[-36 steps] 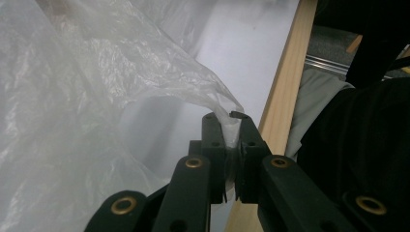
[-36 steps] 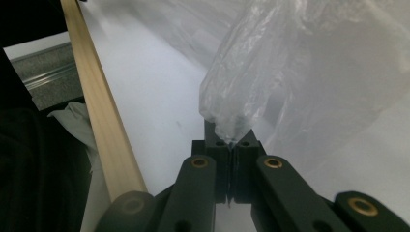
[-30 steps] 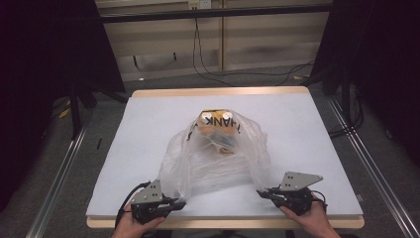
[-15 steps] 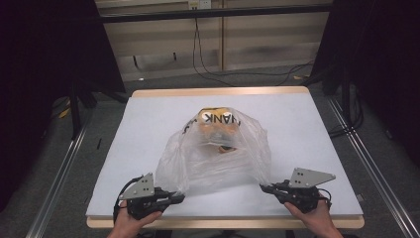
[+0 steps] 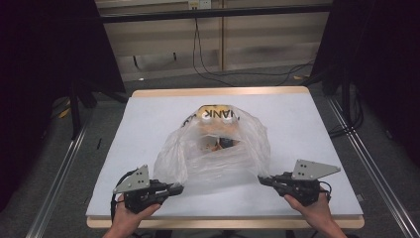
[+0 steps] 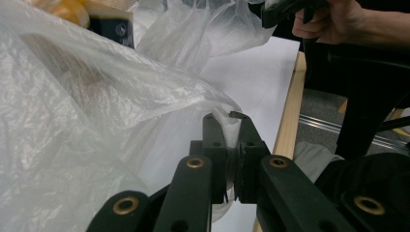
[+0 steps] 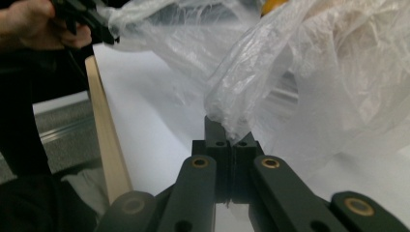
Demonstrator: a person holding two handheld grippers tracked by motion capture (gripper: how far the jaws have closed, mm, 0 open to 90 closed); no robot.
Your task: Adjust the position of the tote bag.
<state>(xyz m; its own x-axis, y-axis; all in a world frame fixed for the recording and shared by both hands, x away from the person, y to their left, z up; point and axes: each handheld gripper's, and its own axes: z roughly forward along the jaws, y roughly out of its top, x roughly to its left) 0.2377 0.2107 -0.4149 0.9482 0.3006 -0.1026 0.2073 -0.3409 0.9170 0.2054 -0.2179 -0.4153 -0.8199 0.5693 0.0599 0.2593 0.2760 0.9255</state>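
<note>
Upside-down letters "ANK" on the yellow package (image 5: 216, 113) inside the clear bag (image 5: 218, 153).

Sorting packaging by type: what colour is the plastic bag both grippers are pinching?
Clear, whitish and see-through: the plastic bag shows best in the high view.

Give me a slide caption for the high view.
Two hand-held grippers, left and right, each pinch a corner of a clear plastic bag on a white table.
</note>
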